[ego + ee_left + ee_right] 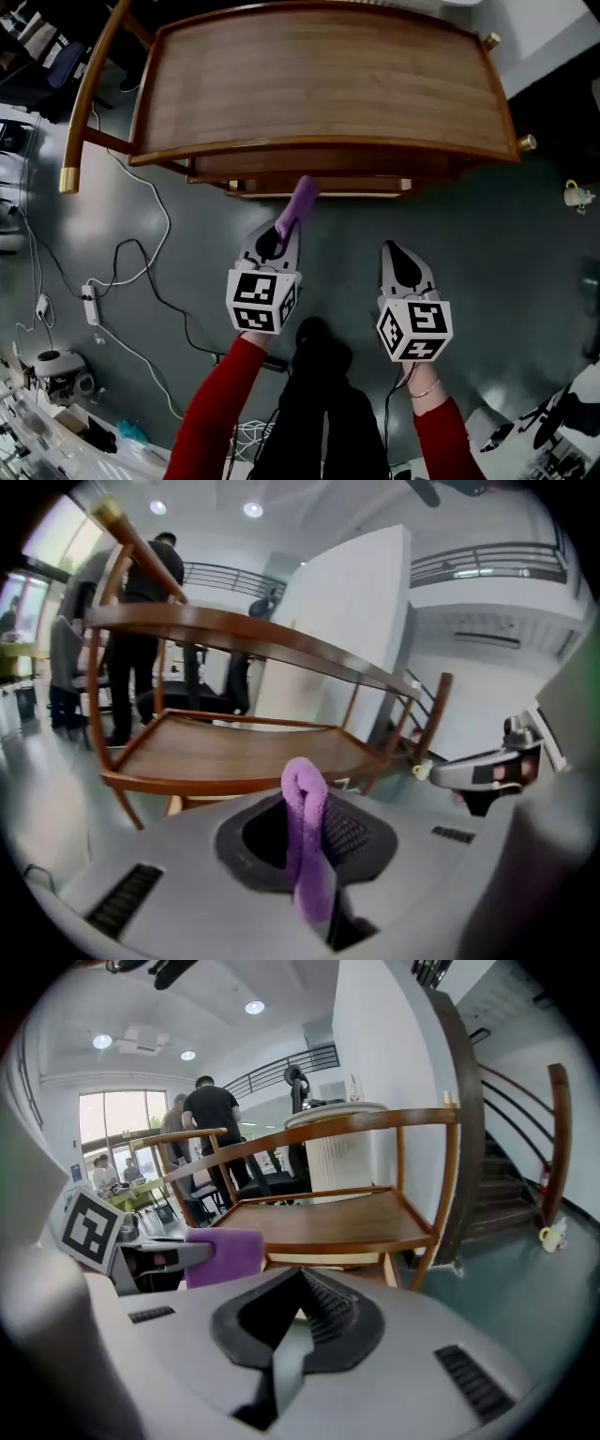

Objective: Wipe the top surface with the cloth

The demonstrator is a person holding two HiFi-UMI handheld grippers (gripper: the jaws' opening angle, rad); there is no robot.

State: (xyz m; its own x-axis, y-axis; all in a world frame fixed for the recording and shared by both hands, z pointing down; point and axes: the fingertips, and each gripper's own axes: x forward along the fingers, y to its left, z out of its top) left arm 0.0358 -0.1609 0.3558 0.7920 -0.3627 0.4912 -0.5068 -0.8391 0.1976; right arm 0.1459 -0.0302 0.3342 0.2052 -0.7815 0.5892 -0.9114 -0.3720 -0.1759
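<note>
A wooden trolley's top shelf [319, 80] fills the upper half of the head view, and its lower shelf [234, 752] shows in both gripper views. My left gripper [281, 225] is shut on a purple cloth [298, 204] that sticks up out of the jaws, just short of the trolley's near edge. In the left gripper view the purple cloth [307, 841] stands folded between the jaws. My right gripper [394, 251] hangs to the right over the floor, shut with nothing in it, and the purple cloth [223, 1255] shows at its left.
Cables and a power strip [90, 304] lie on the grey floor at the left. A small white cup [577, 195] sits on the floor at the right. People [211, 1115] stand behind the trolley. A staircase [511, 1194] rises at the right.
</note>
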